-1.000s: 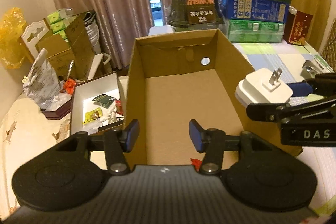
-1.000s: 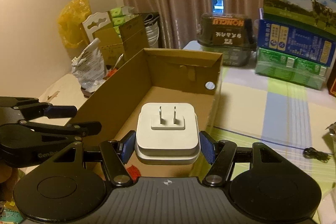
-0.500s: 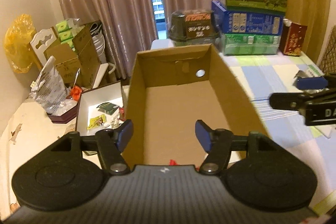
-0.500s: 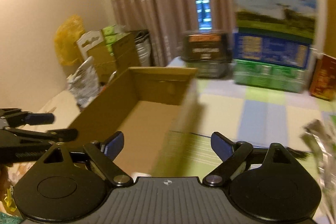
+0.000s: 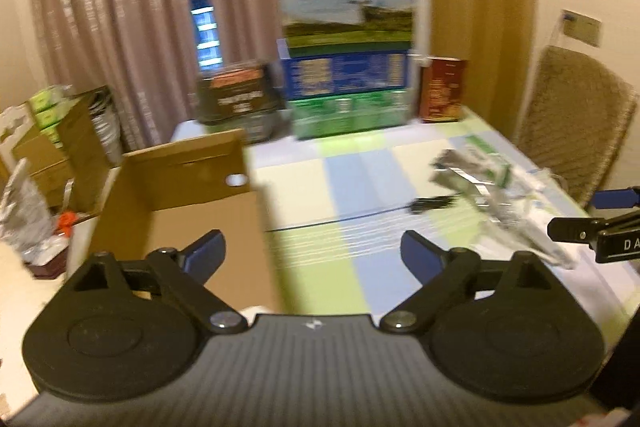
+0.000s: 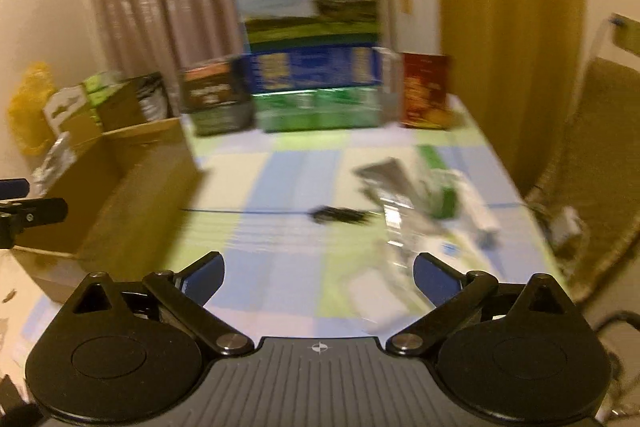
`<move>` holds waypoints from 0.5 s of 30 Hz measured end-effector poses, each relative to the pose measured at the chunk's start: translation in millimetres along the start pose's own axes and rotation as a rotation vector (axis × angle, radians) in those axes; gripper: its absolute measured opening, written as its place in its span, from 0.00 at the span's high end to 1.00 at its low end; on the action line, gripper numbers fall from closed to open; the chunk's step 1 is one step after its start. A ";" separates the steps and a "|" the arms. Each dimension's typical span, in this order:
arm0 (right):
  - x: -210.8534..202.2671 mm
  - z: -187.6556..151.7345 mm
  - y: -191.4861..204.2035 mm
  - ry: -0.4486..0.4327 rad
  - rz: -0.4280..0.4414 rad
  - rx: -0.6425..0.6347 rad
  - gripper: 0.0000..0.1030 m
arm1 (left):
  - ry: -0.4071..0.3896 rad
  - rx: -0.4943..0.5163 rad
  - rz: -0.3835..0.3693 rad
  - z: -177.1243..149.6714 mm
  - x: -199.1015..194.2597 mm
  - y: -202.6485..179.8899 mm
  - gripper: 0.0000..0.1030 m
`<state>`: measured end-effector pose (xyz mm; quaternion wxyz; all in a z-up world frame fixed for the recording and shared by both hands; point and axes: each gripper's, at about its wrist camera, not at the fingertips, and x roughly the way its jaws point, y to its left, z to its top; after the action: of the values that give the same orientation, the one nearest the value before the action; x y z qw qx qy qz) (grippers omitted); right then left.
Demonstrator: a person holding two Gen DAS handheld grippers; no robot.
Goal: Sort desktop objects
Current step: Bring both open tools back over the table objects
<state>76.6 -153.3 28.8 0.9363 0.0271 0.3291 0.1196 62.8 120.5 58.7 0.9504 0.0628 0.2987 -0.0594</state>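
Both views have swung rightward off the cardboard box (image 5: 172, 195); left gripper (image 5: 312, 255) and right gripper (image 6: 318, 273) are opening wide, empty.

One open cardboard box (image 5: 180, 203) at left, three stacked cartons (image 5: 348, 67) at upper centre, one red packet (image 5: 442, 89), one chair (image 5: 576, 131)

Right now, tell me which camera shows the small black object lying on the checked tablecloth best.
The right wrist view: the small black object lies near the picture's middle, unobstructed though blurred. The left wrist view shows it smaller and further right, equally blurred, beside the shiny packaging.
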 end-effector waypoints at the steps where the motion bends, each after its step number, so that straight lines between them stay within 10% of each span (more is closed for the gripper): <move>1: -5.6 -3.3 -9.4 -0.001 -0.015 0.003 0.04 | 0.003 0.003 -0.015 0.1 2.1 -10.9 0.06; 15: -36.5 -19.6 -107.2 0.053 -0.109 0.030 0.02 | 0.105 -0.002 -0.102 -14.2 31.0 -113.1 0.01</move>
<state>58.9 -266.7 21.9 0.9319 0.0202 0.3565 0.0638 63.0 9.0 19.8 0.9292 0.0495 0.3511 -0.1039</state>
